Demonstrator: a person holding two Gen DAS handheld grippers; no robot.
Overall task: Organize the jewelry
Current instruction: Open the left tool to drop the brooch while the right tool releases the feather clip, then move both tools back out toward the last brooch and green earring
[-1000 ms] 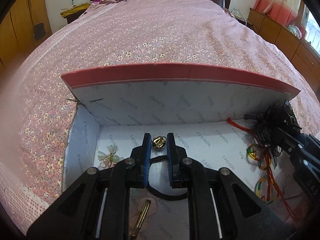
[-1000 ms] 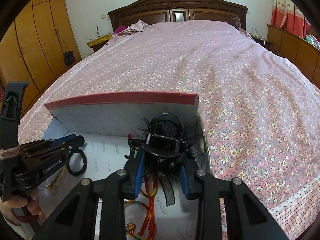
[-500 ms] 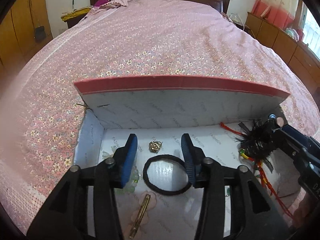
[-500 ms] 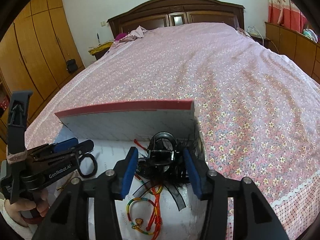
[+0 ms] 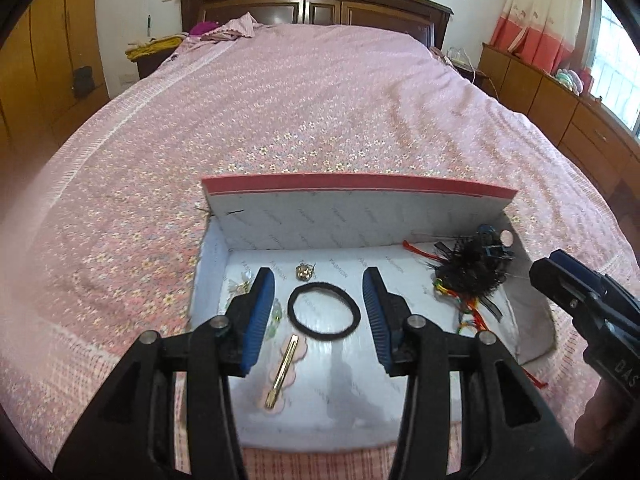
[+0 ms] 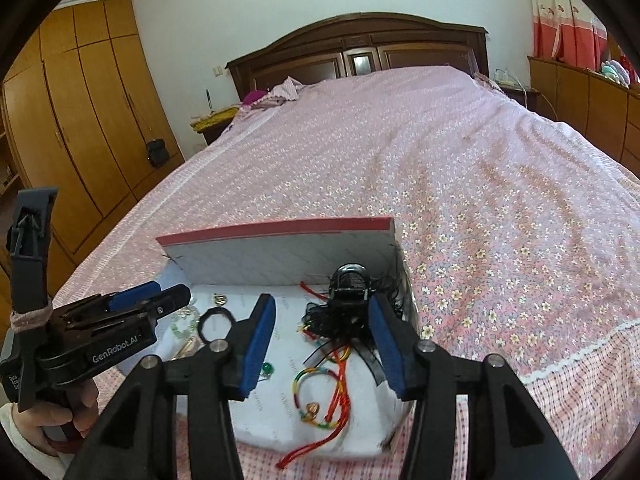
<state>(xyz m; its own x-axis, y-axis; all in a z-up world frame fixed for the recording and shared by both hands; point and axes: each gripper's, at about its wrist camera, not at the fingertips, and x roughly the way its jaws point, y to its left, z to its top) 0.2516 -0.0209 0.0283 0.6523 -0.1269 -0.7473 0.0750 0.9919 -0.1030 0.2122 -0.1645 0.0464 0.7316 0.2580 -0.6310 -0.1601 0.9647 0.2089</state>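
Observation:
An open white-lined box with a red-edged lid upright at the back lies on the bed. My left gripper is open and empty above it. Below its fingers lie a black hair tie, a gold hair clip and a small gold trinket. My right gripper is open and empty above the box's right end. There lie a black feathered hair clip and a multicoloured cord bracelet with red string.
The box sits near the front edge of a bed with a pink flowered spread. A dark wooden headboard is at the far end. Wooden wardrobes stand to the left and low cabinets to the right.
Both grippers opened and drew back and up from the box. The left let go of the black hair tie, the right let go of the black feathered clip; both now lie in the box.

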